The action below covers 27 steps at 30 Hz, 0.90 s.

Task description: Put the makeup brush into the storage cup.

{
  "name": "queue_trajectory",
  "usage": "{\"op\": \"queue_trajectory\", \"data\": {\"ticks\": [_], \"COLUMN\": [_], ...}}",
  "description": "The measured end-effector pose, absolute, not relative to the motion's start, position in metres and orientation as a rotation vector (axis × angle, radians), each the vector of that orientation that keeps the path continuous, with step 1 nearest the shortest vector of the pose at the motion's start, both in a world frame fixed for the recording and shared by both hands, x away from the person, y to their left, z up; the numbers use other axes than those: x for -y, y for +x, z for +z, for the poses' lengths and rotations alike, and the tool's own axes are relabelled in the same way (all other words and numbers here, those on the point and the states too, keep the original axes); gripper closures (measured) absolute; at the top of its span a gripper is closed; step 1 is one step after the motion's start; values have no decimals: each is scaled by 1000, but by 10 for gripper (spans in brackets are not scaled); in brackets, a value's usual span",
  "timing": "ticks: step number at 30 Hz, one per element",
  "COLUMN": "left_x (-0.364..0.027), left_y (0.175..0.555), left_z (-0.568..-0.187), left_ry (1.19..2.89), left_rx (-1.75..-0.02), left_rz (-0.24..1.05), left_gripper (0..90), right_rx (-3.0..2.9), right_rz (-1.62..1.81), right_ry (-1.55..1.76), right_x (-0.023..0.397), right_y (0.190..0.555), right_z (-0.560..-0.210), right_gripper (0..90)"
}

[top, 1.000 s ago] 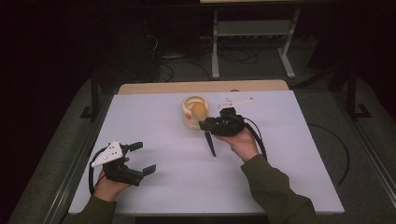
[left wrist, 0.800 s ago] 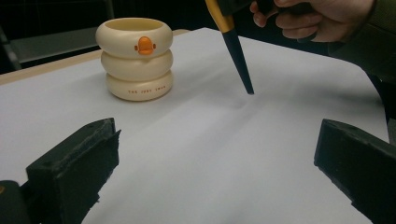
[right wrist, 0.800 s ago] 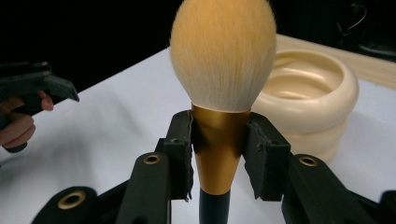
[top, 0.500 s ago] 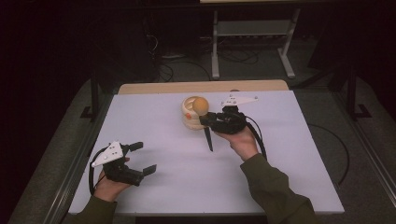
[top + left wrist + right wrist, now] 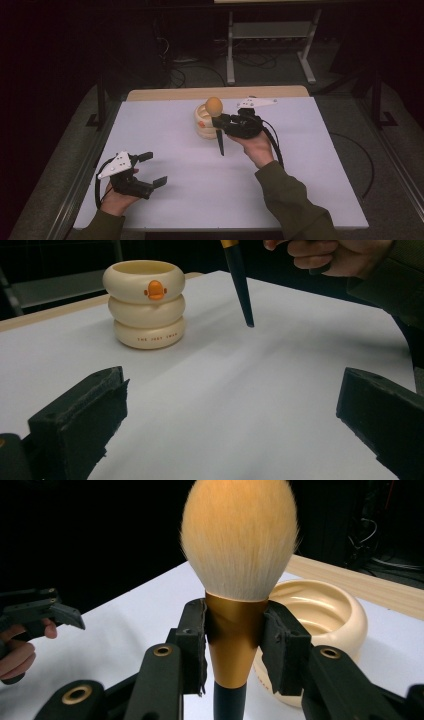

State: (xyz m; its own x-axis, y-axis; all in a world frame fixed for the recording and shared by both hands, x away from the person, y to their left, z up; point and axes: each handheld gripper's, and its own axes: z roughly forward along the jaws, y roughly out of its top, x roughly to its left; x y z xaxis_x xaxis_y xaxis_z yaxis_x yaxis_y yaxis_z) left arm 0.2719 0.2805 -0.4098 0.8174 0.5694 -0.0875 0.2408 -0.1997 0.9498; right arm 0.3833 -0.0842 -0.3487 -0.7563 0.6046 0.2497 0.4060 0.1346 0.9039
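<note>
High view overhead facing forward, both tool views low and close, all sharing the cream holder point(image 5: 204, 123)

A makeup brush point(image 5: 216, 120) stood upright above the table point(image 5: 310, 165), clamped at its ferrule between the jaws of the right gripper point(image 5: 223, 123), bristles up and handle tip pointing down clear of the surface. Just behind it sat a ringed holder point(image 5: 202, 125), near the table's far edge. The left gripper point(image 5: 153, 169) rested well apart at the near left corner.
</note>
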Motion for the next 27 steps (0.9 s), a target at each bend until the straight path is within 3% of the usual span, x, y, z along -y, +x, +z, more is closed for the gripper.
{"op": "queue_trajectory", "data": {"ticks": [27], "left_x": [-280], "left_y": [272], "left_z": [-409], "left_ry": [1785], "left_rx": [-622], "left_rz": [335], "left_gripper": [0], "right_rx": [-2142], "right_rz": [1709], "right_ry": [991], "right_x": [85], "right_y": [396], "right_z": [-323], "right_gripper": [634]}}
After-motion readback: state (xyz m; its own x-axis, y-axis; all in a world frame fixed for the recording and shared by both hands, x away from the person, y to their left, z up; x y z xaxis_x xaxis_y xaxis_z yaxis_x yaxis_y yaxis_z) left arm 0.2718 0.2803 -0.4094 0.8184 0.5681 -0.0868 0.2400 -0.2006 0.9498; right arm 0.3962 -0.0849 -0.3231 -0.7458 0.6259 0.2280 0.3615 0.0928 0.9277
